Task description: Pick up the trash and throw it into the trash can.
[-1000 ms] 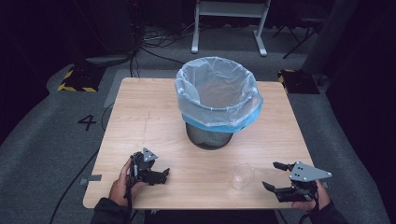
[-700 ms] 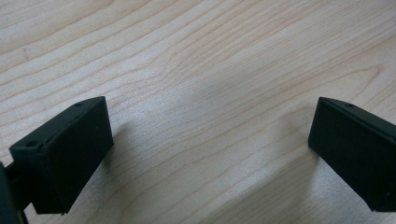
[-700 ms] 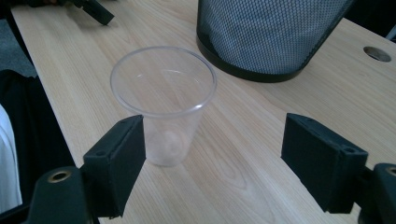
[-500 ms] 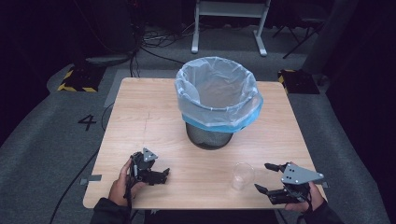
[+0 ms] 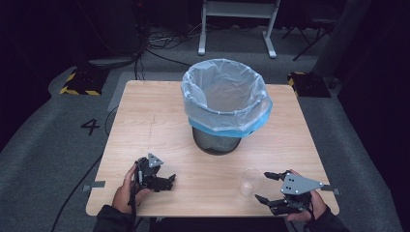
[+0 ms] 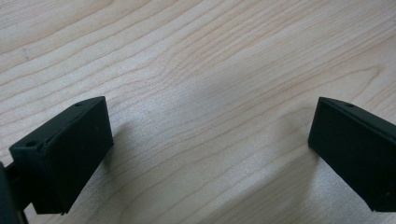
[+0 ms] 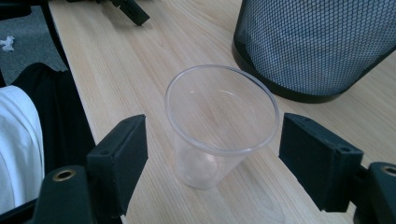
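Both jaws of the right gripper stand wide apart around a clear plastic cup — upright on the pale wooden table (near its front edge) — not touching it; the left gripper gapes wide too.

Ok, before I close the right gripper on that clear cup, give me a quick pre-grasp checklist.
1. Right gripper open: ok, jaws spread wide.
2. Clear cup between the jaws: ok, one jaw on each side, neither touching it.
3. Cup upright on the table: ok.
4. Cup empty: ok, nothing shows inside.
5. Lined bin apart from the cup: ok, a gap shows in the high view.
6. Left gripper out of the way: ok, open and resting at the table's near left.
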